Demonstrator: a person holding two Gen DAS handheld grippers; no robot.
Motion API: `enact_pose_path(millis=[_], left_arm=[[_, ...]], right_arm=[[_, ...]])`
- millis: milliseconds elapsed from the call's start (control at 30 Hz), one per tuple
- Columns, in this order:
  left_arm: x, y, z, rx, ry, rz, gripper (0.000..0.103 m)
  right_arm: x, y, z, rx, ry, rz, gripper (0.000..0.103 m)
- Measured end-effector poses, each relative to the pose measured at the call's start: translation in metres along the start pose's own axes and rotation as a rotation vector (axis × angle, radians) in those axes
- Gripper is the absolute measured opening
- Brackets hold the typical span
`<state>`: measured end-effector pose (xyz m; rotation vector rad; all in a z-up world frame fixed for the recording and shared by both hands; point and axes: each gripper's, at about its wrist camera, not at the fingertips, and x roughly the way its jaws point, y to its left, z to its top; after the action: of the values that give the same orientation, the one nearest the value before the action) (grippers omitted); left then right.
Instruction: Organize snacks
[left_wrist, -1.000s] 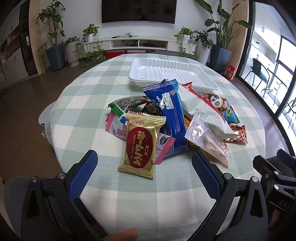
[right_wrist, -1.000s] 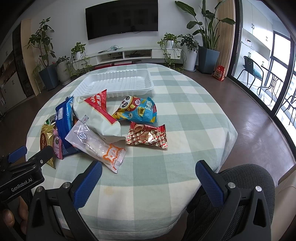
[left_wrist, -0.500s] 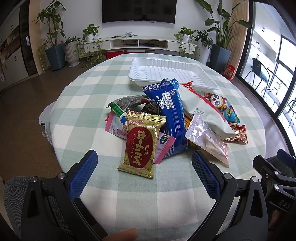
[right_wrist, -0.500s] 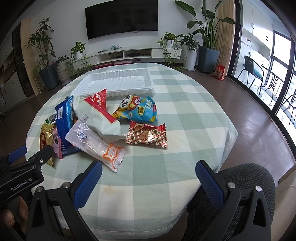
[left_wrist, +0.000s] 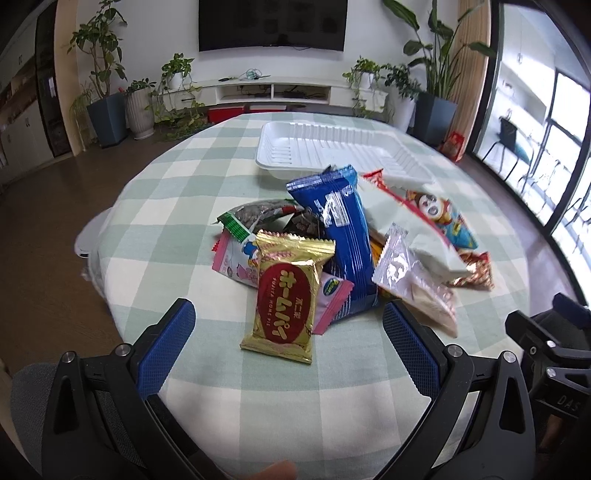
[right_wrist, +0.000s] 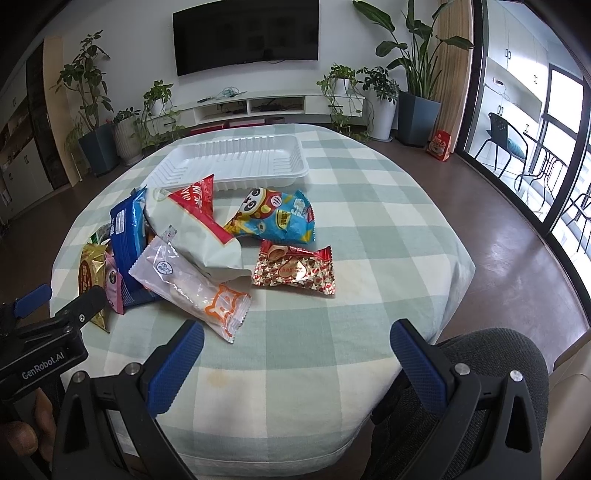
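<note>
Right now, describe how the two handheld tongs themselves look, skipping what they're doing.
Both are alike: the left tongs and right tongs have black angular frames with triangular cutouts and silver screw heads, each finger faced with a blue textured pad. Seen from the right view, the left body carries white "GenRobot.AI" lettering. No cables or sleeves show.

- Setting: home living room.
- Wall-mounted television (right_wrist: 246, 34) above a low white media console (right_wrist: 255, 107).
- Potted plants (right_wrist: 417, 70) along the wall.
- Round table with checked tablecloth (right_wrist: 369, 206).
</note>
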<state>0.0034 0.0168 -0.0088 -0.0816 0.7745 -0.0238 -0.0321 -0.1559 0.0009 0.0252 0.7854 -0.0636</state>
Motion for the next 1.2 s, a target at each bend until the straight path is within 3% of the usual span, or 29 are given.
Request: enact_pose_path(millis=[133, 233, 300, 333, 433, 567, 700, 767, 867, 967, 1067, 1200], left_arm=[[-0.002, 0.042, 0.009, -0.116, -0.031, -0.153, 0.103], [0.004, 0.055, 0.011, -0.093, 0.019, -0.121, 0.103], [0.016, 0.058, 0.007, -0.066, 0.159, -0.080, 0.103], [0.019, 0.060, 0.005, -0.078, 0.178, -0.076, 0.103], [0.016, 0.060, 0.002, -0.098, 0.137, -0.129, 0.103], [0.028, 0.039, 0.003, -0.008, 0.160, -0.143, 0.103], [0.033, 0.028, 0.004, 0.041, 0.141, -0.143, 0.102], [0.035, 0.029, 0.006, 0.049, 0.132, -0.152, 0.101], [0.036, 0.032, 0.009, 0.037, 0.118, -0.196, 0.097], [0.035, 0.034, 0.007, 0.026, 0.086, -0.240, 0.097], [0.033, 0.036, 0.004, -0.003, 0.136, -0.236, 0.096], [0.020, 0.034, -0.002, -0.040, 0.144, -0.246, 0.097]], right_arm=[[-0.003, -0.008, 0.001, -0.001, -0.030, 0.045, 0.103], [-0.001, -0.021, 0.008, 0.053, -0.026, 0.139, 0.103], [0.004, -0.028, 0.012, 0.095, -0.004, 0.197, 0.103], [0.009, -0.032, 0.013, 0.120, 0.022, 0.235, 0.103], [0.024, -0.040, 0.010, 0.206, 0.098, 0.367, 0.100], [0.038, -0.039, -0.004, 0.256, 0.188, 0.485, 0.096], [0.043, -0.037, -0.018, 0.293, 0.243, 0.550, 0.064], [0.044, -0.039, -0.022, 0.321, 0.247, 0.569, 0.062], [0.039, -0.040, -0.021, 0.342, 0.237, 0.575, 0.064], [0.031, -0.034, -0.015, 0.283, 0.207, 0.574, 0.066], [0.019, -0.031, -0.012, 0.285, 0.160, 0.542, 0.094], [-0.004, -0.029, -0.006, 0.234, 0.027, 0.553, 0.103]])
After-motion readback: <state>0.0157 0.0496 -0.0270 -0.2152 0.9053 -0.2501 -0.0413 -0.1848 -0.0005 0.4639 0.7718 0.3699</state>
